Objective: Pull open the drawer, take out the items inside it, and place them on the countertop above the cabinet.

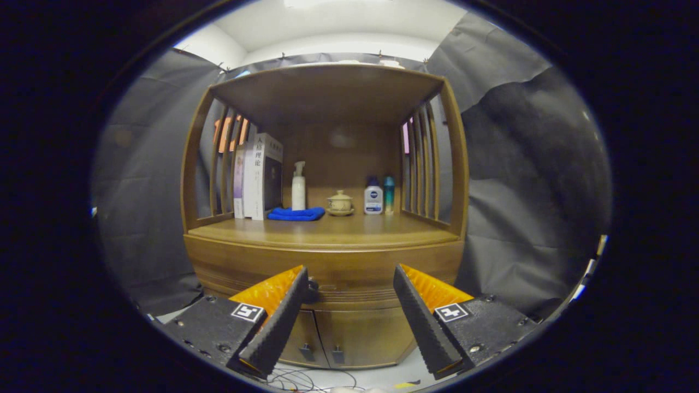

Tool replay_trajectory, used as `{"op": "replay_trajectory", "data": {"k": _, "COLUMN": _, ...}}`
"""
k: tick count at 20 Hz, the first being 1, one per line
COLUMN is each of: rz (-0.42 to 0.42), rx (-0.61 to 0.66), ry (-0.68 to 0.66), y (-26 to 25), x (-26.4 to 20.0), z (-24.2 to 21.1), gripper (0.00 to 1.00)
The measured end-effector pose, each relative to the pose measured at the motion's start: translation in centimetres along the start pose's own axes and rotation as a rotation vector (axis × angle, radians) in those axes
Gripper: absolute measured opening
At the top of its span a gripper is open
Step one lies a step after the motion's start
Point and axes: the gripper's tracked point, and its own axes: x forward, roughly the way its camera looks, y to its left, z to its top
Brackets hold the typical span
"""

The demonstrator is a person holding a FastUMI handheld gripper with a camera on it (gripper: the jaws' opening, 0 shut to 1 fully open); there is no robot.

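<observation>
Wooden cabinet (327,262) ahead of spread, empty gripper (349,284), drawer (349,281) closed.

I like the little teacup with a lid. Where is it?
The lidded cup sits on the cabinet's countertop, between the blue cloth and the white bottle with a blue cap, far beyond the open gripper.

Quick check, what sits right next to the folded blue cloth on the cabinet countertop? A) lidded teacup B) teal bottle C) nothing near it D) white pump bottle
D: the white pump bottle stands right at the blue cloth, while the lidded teacup sits further along and the teal bottle further still. The gripper hangs open before the drawer front, jaws apart and holding nothing.
</observation>
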Motion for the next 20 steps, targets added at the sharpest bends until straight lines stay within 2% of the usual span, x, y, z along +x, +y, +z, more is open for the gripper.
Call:
{"op": "replay_trajectory", "data": {"k": 9, "rz": -0.005, "rx": -0.025, "ry": 0.096, "y": 4.3, "x": 6.9, "z": -5.2, "gripper": 0.99}}
{"op": "replay_trajectory", "data": {"k": 13, "rz": 0.008, "rx": -0.002, "ry": 0.129, "y": 5.2, "x": 7.7, "z": -6.8, "gripper": 0.98}}
{"op": "replay_trajectory", "data": {"k": 20, "rz": 0.021, "rx": -0.033, "ry": 0.121, "y": 6.3, "x": 9.0, "z": -7.3, "gripper": 0.64}}
